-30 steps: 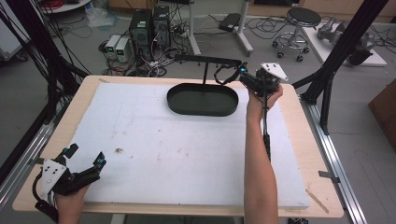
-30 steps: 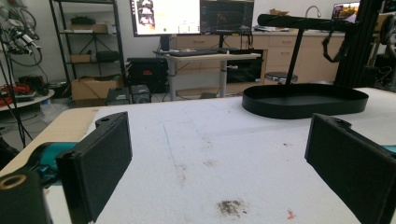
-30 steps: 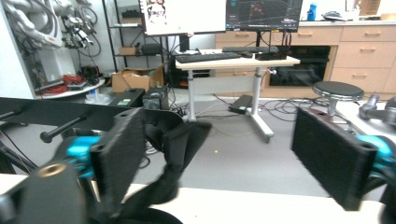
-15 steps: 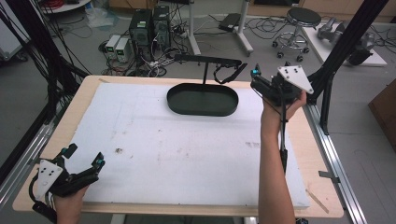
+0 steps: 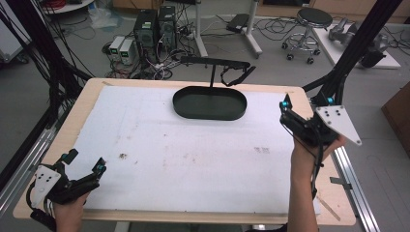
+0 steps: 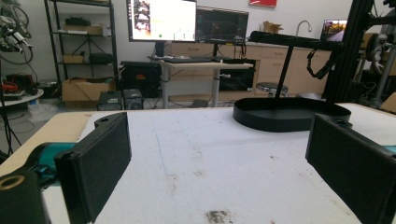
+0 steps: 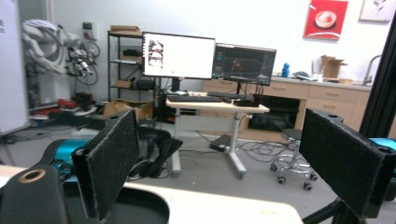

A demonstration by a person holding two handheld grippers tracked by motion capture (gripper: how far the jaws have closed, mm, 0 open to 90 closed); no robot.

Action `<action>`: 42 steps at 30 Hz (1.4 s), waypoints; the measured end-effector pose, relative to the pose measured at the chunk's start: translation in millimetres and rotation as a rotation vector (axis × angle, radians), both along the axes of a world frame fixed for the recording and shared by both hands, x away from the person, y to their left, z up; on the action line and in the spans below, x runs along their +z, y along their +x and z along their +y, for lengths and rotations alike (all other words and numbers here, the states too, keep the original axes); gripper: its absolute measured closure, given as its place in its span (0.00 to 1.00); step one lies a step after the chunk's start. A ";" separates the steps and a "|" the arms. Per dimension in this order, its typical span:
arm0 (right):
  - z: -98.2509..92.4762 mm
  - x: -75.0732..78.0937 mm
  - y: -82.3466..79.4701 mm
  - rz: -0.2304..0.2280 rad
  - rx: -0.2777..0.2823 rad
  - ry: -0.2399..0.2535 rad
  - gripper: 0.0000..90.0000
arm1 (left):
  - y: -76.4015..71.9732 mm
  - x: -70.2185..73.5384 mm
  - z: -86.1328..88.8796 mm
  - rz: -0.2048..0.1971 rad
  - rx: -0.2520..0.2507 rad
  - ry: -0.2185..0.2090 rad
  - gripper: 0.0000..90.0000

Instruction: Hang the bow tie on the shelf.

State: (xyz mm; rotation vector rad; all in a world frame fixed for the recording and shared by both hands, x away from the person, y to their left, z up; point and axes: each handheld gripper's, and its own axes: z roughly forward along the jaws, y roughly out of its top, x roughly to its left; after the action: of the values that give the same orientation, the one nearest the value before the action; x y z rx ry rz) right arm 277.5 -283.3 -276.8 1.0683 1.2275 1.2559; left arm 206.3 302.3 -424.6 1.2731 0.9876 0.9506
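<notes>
With both claws gaping empty, left claw (image 5: 84,170) at seven o'clock and right claw (image 5: 286,112) at three, the next reach probably targets the black oval metal tray (image 5: 210,103) at twelve o'clock on the white tabletop (image 5: 183,159).

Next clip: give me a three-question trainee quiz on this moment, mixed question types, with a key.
1. True or false: the right tool is holding something.
2. The black oval tray lies at the table's: A) near edge B) far side C) left corner.
3. Which tool is nearer the tray?

Key:
1. False; its jaws stand open and empty.
2. B.
3. The right one; the left tool rests at the near left corner of the white table.
</notes>
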 end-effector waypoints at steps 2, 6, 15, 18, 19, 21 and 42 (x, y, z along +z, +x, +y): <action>-6.3 -12.3 -11.3 0.027 0.027 0.014 0.13 | 0.5 -0.3 -0.5 0.001 -0.005 0.004 0.08; -13.8 -33.8 -26.9 0.061 0.057 0.009 0.13 | 0.3 -0.3 -3.7 0.002 -0.011 0.022 0.08; -27.7 -73.7 -48.0 0.119 0.108 0.033 0.12 | 0.9 -1.8 -7.0 -0.001 -0.014 0.043 0.08; -30.2 -82.4 -50.1 0.135 0.119 0.039 0.13 | 1.2 -2.3 -7.1 0.002 -0.016 0.053 0.08; -32.0 -92.0 -52.2 0.152 0.119 0.053 0.12 | 1.5 -2.8 -7.3 0.002 -0.018 0.053 0.08; -32.8 -97.1 -53.1 0.160 0.122 0.060 0.12 | 2.1 -3.7 -7.3 0.006 -0.019 0.058 0.08; -41.3 -124.8 -60.8 0.157 0.202 0.103 0.12 | 4.5 -4.5 -7.1 -0.009 -0.013 0.088 0.08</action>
State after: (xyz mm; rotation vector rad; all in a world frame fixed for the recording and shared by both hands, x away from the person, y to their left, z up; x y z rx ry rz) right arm 216.7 -324.6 -401.6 1.1573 1.4317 1.4231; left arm 210.8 295.2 -429.1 1.3459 0.9382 0.9986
